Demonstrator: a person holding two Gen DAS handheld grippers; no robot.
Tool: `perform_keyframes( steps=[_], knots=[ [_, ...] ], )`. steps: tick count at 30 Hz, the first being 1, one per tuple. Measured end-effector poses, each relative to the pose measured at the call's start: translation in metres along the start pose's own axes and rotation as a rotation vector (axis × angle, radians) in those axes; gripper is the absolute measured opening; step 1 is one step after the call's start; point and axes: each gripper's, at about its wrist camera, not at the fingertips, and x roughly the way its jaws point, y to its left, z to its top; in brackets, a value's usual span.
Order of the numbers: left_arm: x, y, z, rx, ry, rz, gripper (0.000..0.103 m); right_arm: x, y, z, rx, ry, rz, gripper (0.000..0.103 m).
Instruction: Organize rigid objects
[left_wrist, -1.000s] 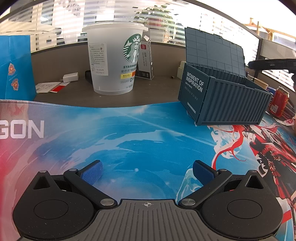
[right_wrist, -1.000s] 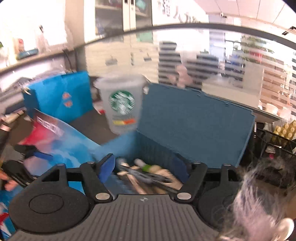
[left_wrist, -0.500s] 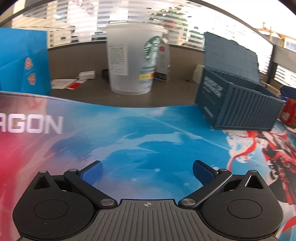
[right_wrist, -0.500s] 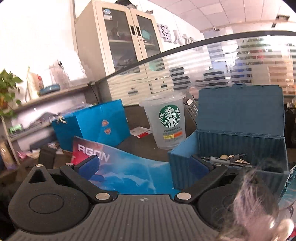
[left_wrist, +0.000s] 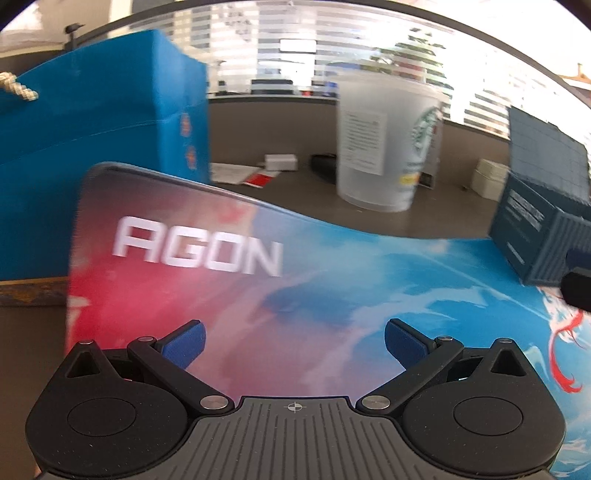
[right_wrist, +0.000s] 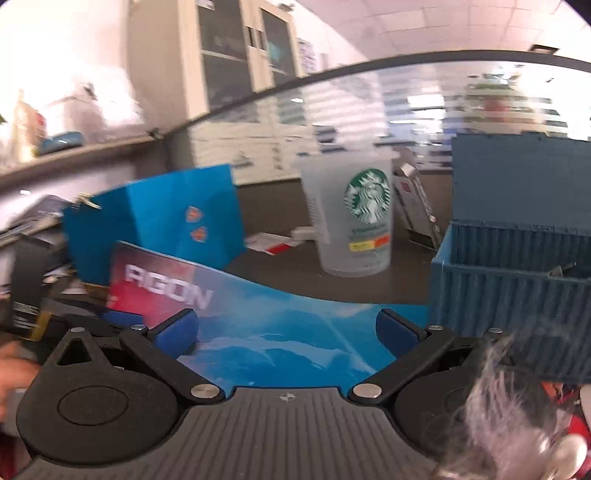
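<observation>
Both grippers have swung left, away from the container box (right_wrist: 517, 295). Left gripper (left_wrist: 293, 343) and right gripper (right_wrist: 286, 332) hang empty, fingers wide apart, above the desk mat (left_wrist: 332, 295); farther off, the box holds stowed items, lid raised, so closing probably remains.

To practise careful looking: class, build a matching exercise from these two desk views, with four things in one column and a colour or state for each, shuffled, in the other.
Things:
1. container box
2. Starbucks cup
3. gift bag
4. right gripper

States:
A. frosted, standing upright
B. bright blue, beside the mat's AGON corner
C. jaws wide open, nothing between them
D. dark blue, lid raised

Pairs: 1-D, 2-A, 3-B, 4-C
</observation>
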Motion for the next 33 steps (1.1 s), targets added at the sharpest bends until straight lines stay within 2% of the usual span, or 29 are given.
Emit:
perform_keyframes(
  steps=[7, 16, 25, 33],
  knots=[
    [0.005, 0.022, -0.004, -0.027, 0.002, 0.039, 0.103, 0.029, 0.017, -0.008, 0.012, 0.049, -0.051, 0.103],
    [0.008, 0.039, -0.004, -0.133, 0.013, 0.023, 0.103, 0.05, 0.023, -0.005, -0.007, 0.098, -0.139, 0.103],
    [0.011, 0.036, -0.003, -0.113, 0.025, 0.041, 0.103, 0.065, 0.017, -0.005, 0.041, 0.153, -0.188, 0.103],
    [0.014, 0.032, -0.002, -0.083, 0.042, 0.068, 0.103, 0.078, 0.023, -0.007, 0.028, 0.216, -0.236, 0.103]
  ],
)
